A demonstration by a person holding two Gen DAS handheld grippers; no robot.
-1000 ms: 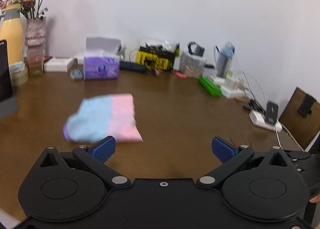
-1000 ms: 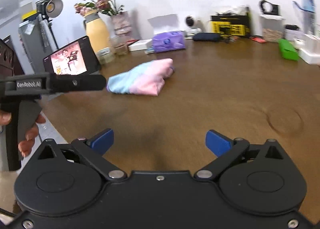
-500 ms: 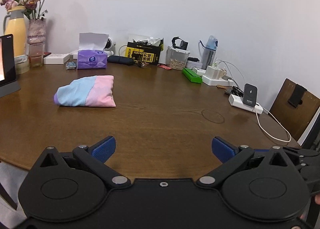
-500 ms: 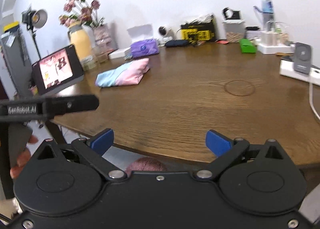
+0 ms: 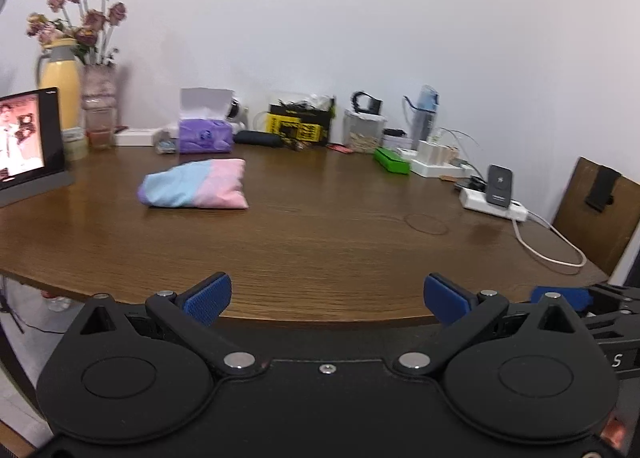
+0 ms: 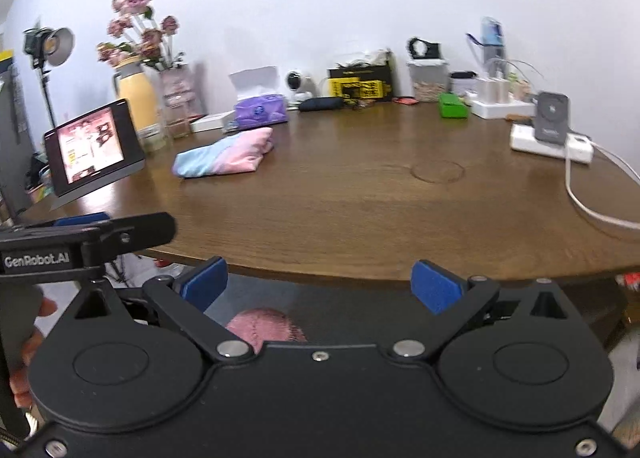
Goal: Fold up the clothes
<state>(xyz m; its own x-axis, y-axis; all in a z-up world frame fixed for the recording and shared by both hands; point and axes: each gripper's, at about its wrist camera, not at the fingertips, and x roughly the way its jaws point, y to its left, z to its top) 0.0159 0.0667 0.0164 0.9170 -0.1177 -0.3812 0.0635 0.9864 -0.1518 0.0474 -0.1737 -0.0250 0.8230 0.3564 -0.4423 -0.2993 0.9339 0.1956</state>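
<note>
On the round wooden worktop, a folded pink-and-blue garment lies far forward and left of both empty units, long axis running left-right, nearer the left hand-held gripper, which, like the right hand-held gripper, hovers level off the worktop's near edge, jaws spread wide.

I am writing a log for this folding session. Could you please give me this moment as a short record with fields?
garment: blue and pink folded cloth bundle, lying on the table, untouched
surface: brown wooden oval table
left gripper: open, empty, at the near table edge
right gripper: open, empty, at the near table edge
behind garment: purple tissue box
left of garment: black tablet with lit screen
</note>
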